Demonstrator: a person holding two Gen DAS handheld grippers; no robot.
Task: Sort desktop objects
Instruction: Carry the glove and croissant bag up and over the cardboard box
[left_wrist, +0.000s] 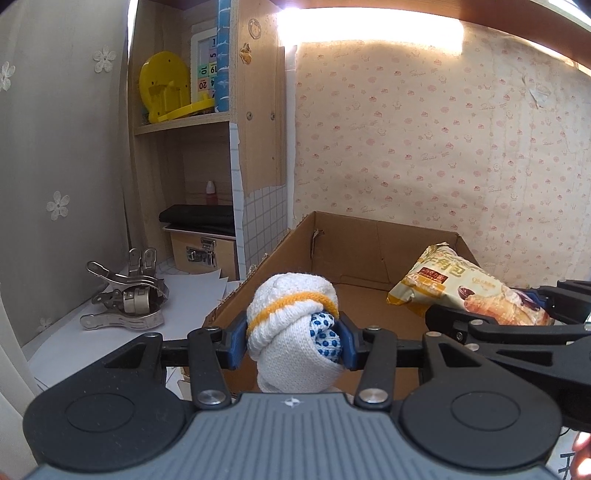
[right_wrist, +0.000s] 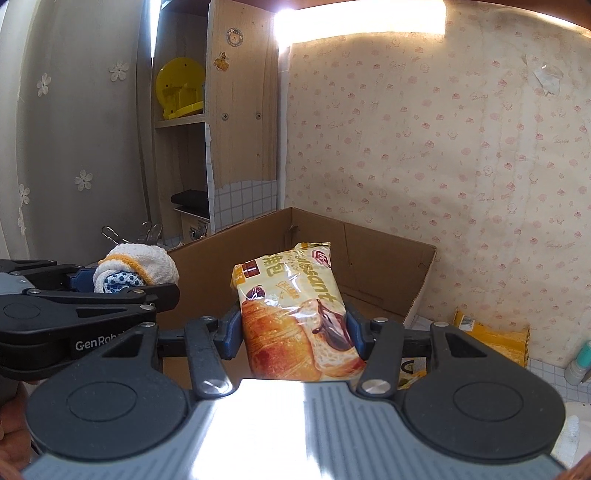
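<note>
Left gripper clamped on glove roll, white knit with yellow band, blue-dotted part tucked inside; roll held over near-left edge of box. Right gripper clamped on croissant pack, held upright above box's near edge. Box open-topped, brown cardboard, set against wallpapered wall. Metal clips piled on white paper by desk's left edge. Yellow packet seen at desk's right, beside box; contents possibly snack, label too blurred.
</note>
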